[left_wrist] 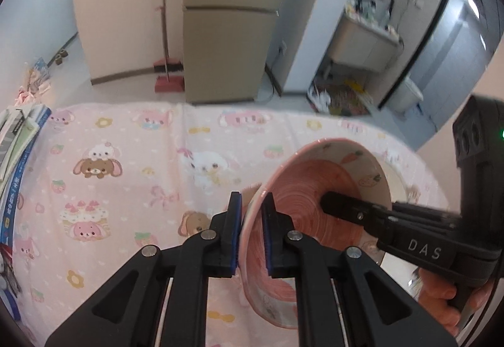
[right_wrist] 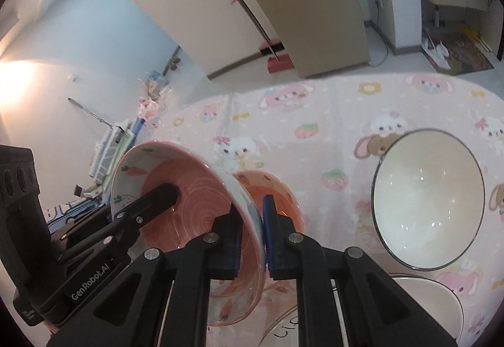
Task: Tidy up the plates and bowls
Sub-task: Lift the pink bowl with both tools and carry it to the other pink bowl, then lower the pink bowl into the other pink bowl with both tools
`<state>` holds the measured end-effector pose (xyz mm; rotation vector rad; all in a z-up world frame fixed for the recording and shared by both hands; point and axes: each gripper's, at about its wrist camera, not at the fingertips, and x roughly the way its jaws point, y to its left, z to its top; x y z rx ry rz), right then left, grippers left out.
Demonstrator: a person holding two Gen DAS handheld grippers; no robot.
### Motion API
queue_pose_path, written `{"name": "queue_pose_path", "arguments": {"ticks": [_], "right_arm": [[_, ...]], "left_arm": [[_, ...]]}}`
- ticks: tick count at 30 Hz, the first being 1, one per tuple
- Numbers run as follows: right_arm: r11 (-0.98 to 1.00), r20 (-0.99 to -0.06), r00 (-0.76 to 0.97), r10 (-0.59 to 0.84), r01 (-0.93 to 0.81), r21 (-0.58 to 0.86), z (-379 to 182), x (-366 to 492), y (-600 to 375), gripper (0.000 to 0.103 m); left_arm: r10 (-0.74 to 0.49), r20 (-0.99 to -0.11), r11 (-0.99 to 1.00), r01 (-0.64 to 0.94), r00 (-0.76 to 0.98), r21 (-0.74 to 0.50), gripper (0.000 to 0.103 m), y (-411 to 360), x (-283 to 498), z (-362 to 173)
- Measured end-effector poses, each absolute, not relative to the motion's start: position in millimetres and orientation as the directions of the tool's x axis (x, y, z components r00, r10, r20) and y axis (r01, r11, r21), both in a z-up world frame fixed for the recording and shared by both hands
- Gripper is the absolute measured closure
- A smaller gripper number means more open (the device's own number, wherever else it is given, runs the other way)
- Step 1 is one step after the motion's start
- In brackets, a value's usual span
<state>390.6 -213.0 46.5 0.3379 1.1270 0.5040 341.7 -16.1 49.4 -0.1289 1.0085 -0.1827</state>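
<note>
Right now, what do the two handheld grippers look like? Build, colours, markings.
Both are matte black plastic with angular linkage arms, silver pivot bolts and blue ribbed pads on the fingers. The left gripper reads "GenRobot.AI" in white. The right gripper reads "DAS", with a green light on its body. No cables or sleeves visible.

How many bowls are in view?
3. Pink spiral-patterned ceramic bowl, tilted, clamped by left gripper and right gripper; smaller orange-pink bowl behind it; white dark-rimmed bowl on the tablecloth, right. More may hide.
</note>
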Motion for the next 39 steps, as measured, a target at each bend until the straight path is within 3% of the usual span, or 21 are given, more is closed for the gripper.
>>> {"name": "queue_pose_path", "arguments": {"ticks": [6,16,32,39], "right_arm": [[0.885,-0.842,0.276,0.463,-0.196,0.422,23,392,-200,0.090],[0.909,-0.875,0.248,0.415,-0.163,0.385,7,399,-197,0.089],[0.911,-0.880,0.260,0.397,-0.227,0.345,12,394,-188,0.088],[0.895,-0.857,0.273,0.437,-0.225,0.385,14,394,-195,0.095]], "left_arm": [[-0.211,-0.866,0.977,0.083,0.453,-0.195,0.090,-15,352,26],[-0.193,-0.896,0.981,0.089,0.401,-0.171,0.088,-20,361,7],[-0.214,-0.903,0.975,0.133,0.372,-0.177,0.087,-16,360,10],[-0.275,-0.894,0.961,0.133,0.355,-0.243,0.087,-5,363,10]]}}
